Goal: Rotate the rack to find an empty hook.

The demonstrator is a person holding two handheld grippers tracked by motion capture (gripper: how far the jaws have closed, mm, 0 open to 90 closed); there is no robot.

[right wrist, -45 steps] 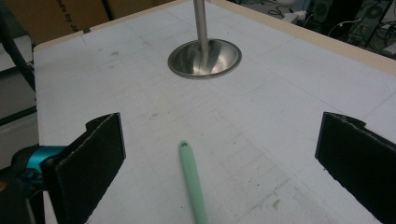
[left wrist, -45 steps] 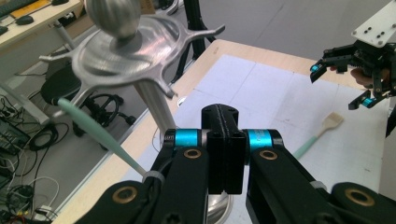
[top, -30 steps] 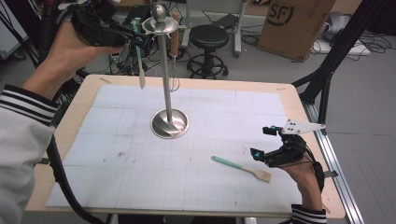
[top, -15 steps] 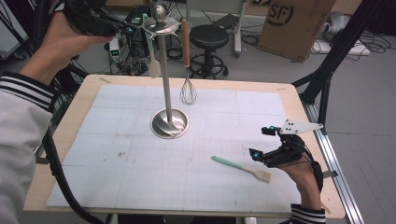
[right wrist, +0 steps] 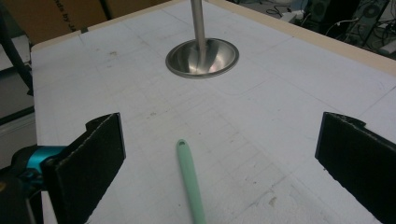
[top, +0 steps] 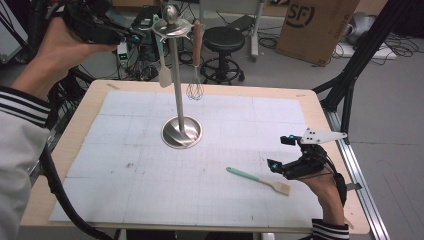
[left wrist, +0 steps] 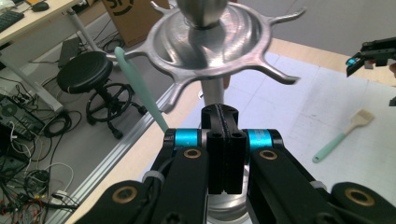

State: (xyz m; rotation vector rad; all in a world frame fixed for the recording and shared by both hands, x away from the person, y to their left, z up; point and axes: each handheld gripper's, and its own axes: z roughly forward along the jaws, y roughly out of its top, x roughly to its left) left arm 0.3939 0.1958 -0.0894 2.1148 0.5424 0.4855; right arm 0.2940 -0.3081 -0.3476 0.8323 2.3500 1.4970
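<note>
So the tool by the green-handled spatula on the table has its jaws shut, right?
Not quite. The right tool does sit by the green-handled spatula lying on the table, but its jaws are wide open, standing apart on either side of the handle without touching it. The right gripper view shows this.

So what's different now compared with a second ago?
The left gripper has let go of the green-handled spatula, which now hangs from the metal rack beside the whisk; its jaws are shut and empty. The rack's top seems to have turned, bringing the whisk round. The right gripper and the brush on the table stayed put.
</note>
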